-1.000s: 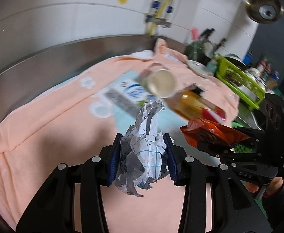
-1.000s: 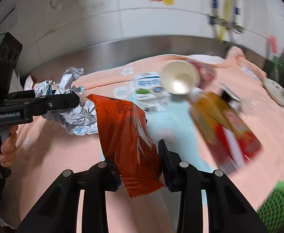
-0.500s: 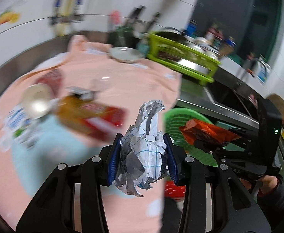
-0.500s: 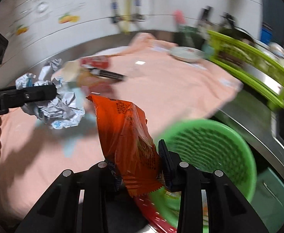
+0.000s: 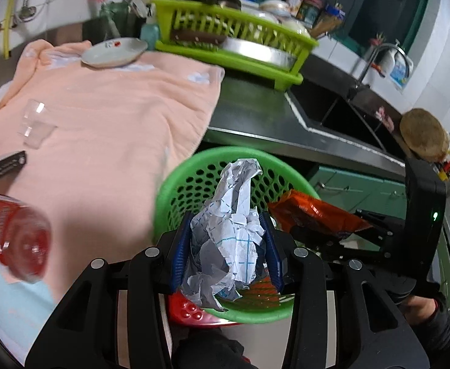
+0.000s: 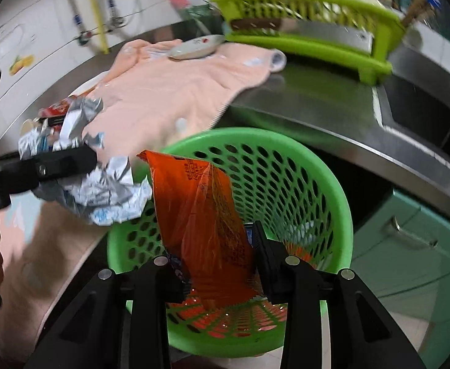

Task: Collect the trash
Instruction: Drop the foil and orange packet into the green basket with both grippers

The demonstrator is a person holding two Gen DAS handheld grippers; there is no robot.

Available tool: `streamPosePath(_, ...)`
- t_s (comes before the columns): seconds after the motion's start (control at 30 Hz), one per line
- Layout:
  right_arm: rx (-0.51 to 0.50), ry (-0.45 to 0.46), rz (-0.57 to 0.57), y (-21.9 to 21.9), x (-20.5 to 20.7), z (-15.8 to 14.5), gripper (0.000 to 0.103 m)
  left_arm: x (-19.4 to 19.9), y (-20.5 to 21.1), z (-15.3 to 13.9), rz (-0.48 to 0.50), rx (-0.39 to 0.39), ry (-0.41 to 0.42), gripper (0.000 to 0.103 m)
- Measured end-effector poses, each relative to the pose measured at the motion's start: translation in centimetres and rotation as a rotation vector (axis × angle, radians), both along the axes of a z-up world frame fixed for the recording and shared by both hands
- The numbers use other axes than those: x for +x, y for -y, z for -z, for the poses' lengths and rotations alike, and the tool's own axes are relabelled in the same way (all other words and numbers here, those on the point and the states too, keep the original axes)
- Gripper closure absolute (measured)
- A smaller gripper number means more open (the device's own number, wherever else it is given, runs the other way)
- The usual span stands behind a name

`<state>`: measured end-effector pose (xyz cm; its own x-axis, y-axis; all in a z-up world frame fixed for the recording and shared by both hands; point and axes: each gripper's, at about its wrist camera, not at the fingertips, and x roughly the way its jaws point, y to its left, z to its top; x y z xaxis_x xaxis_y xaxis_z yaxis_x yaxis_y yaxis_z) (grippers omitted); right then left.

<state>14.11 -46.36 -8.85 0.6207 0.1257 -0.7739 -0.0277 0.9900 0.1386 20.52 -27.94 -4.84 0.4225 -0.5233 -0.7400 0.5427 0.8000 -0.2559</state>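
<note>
A peach towel [image 5: 108, 117] covers the tabletop [image 5: 255, 104]; beside its edge sits a green basket [image 6: 326, 184]. Over the basket, the right gripper [image 6: 215, 246] is clamped on an orange wrapper [image 6: 200, 215], the left gripper [image 5: 226, 246] on crumpled paper [image 5: 231, 224]. Something red, blurred, lies inside.

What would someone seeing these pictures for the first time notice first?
Probably the bright green perforated basket just off the counter edge, with both pieces of trash held over it. The right hand-held gripper clamps an orange snack wrapper above its opening, and the left hand-held gripper grips a crumpled paper wad beside it. The peach towel on the counter comes next.
</note>
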Motion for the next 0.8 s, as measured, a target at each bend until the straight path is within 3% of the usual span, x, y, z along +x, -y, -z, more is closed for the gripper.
streamPosePath(0.13,0.025,-0.006,0.052,1.4,0.2,0.7,0.038,0.4,1.3,1.1,0.009,0.019,-0.016,0.057)
streamPosePath(0.6,0.002,0.044,0.07,2.5,-0.6,-1.1,0.028,-1.1,2.2,1.0,0.041,0.02,0.003,0.034)
streamPosePath(0.8,-0.016,0.072,0.076,2.7,-1.1,-2.4,0.027,-1.8,2.7,0.7,0.057,0.02,0.015,0.031)
